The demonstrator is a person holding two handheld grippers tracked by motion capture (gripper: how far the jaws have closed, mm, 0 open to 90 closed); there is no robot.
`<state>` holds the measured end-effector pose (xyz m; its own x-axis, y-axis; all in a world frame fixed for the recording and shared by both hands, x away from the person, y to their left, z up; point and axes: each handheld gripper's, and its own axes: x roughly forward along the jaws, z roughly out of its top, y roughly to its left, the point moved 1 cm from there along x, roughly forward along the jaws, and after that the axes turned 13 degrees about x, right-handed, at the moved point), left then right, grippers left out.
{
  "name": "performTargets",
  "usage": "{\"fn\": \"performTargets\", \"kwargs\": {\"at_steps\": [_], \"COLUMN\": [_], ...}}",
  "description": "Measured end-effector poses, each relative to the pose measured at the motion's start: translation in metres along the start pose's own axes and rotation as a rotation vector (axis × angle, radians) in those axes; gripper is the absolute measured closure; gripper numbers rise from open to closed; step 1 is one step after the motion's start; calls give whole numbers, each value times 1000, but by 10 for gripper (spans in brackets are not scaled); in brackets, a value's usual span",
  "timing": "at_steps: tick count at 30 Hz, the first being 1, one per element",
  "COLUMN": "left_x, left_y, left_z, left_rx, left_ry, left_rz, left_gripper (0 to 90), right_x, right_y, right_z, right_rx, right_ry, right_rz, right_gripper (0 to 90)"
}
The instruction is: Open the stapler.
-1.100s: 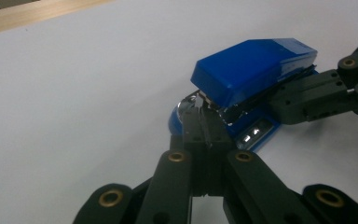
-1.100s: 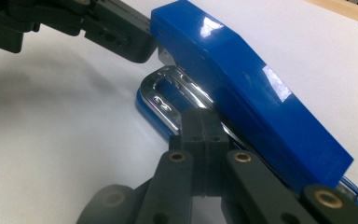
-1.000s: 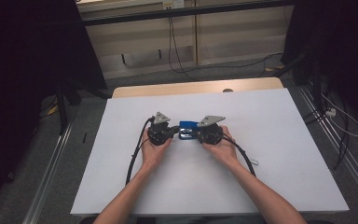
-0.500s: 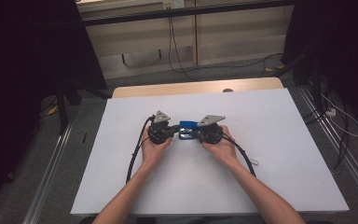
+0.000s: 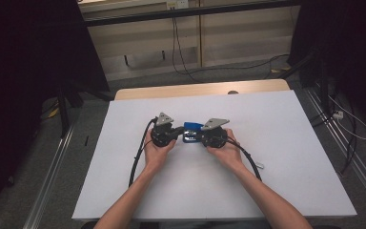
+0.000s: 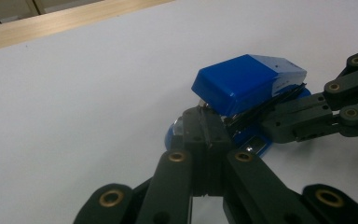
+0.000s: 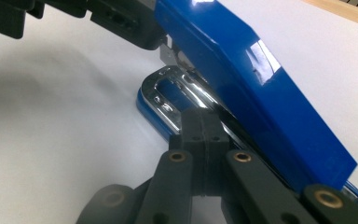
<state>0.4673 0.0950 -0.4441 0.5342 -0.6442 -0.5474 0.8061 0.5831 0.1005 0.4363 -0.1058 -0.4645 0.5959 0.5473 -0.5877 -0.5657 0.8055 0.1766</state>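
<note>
Both grippers met at the middle of the white desk (image 5: 276, 143), one from each side, with a small blue stapler (image 5: 191, 132) lying between them. The left gripper (image 5: 176, 133) came in from the stapler's left, held in the person's left hand (image 5: 156, 153); the right gripper (image 5: 201, 138) closed in from the right, held in the right hand (image 5: 225, 151). A grey three-cornered plate sat on top of each.

In the left gripper view, the left gripper's fingers (image 6: 200, 128) were pressed together, tips right at the front end of the stapler (image 6: 242, 84), where the blue top lifts off the base. Whether they pinched any part of it, I could not tell. The right gripper (image 6: 279, 114) reached in from the right of that view, its tips at the gap under the blue top.

In the right gripper view, the right gripper's fingers (image 7: 200, 128) were together too, their tips against the chrome base of the stapler (image 7: 242, 84), just under the tilted blue top. The left gripper (image 7: 126, 23) showed dark along the upper edge, touching the stapler's far end.

A strip of bare wood (image 5: 195, 89) ran along the far edge of the desk.
</note>
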Motion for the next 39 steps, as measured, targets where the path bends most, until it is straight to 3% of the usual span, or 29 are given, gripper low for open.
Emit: {"fn": "performTargets", "kwargs": {"at_steps": [22, 30, 34, 39], "left_x": [-4, -5, -7, -7], "left_y": [0, 0, 0, -1], "left_z": [10, 15, 17, 17], "left_rx": [27, 14, -12, 0], "left_ry": [-41, -62, -90, -77], "left_rz": [-6, -15, -34, -20], "left_gripper": [900, 900, 900, 900], "right_x": [2, 3, 0, -6], "right_y": [0, 2, 6, 14], "right_z": [2, 2, 4, 10], "right_rx": [-14, -20, -23, -51], "right_ry": [5, -3, -37, -104], "right_rz": [-5, -9, -4, -29], "right_gripper": [900, 900, 900, 900]}}
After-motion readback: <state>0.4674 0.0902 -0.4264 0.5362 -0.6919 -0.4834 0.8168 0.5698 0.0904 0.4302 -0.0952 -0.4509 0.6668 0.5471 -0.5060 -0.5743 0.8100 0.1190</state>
